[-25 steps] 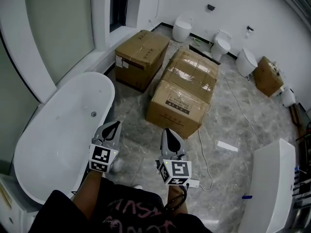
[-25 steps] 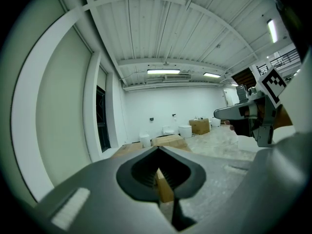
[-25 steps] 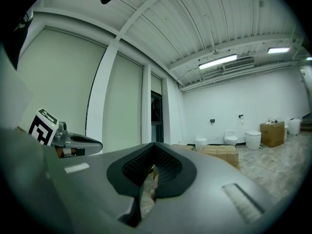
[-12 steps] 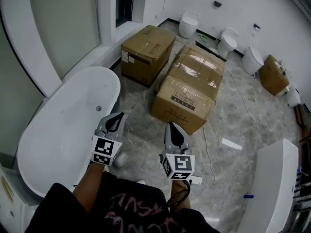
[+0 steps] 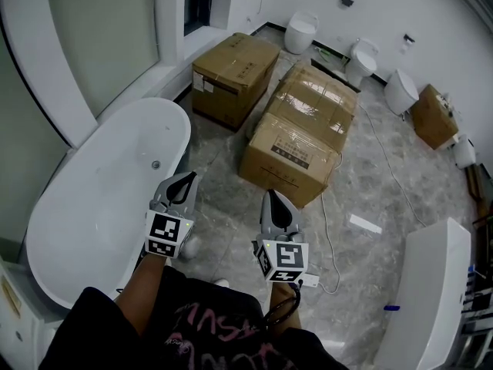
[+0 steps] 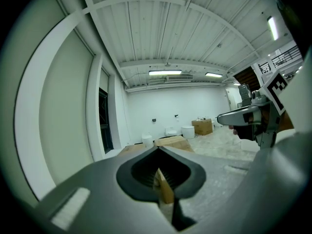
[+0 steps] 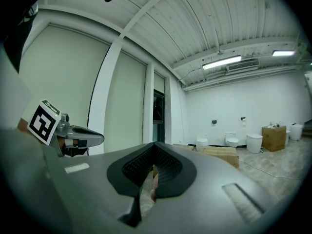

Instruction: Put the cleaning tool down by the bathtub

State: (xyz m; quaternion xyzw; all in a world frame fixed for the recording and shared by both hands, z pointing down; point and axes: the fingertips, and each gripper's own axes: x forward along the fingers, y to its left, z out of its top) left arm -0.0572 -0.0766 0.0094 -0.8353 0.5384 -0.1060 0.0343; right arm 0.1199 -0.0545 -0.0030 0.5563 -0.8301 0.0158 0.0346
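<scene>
Your left gripper (image 5: pixel 182 185) and right gripper (image 5: pixel 276 209) both hold jaws together, bathtub (image 5: pixel 92 206) at 9 o'clock.

Your arm (image 5: pixel 143 287) hides bathtub (image 5: pixel 92 206) near rim, 7 o'clock; blue bit (image 5: pixel 392 308) at 4 o'clock too small to ID.

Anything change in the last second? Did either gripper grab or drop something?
Barely anything. The head view drifted slightly, so the bathtub and cardboard boxes sit a little differently in frame. The left gripper and right gripper stay side by side above the floor, jaws shut on nothing. Nothing was taken or let go.
</scene>
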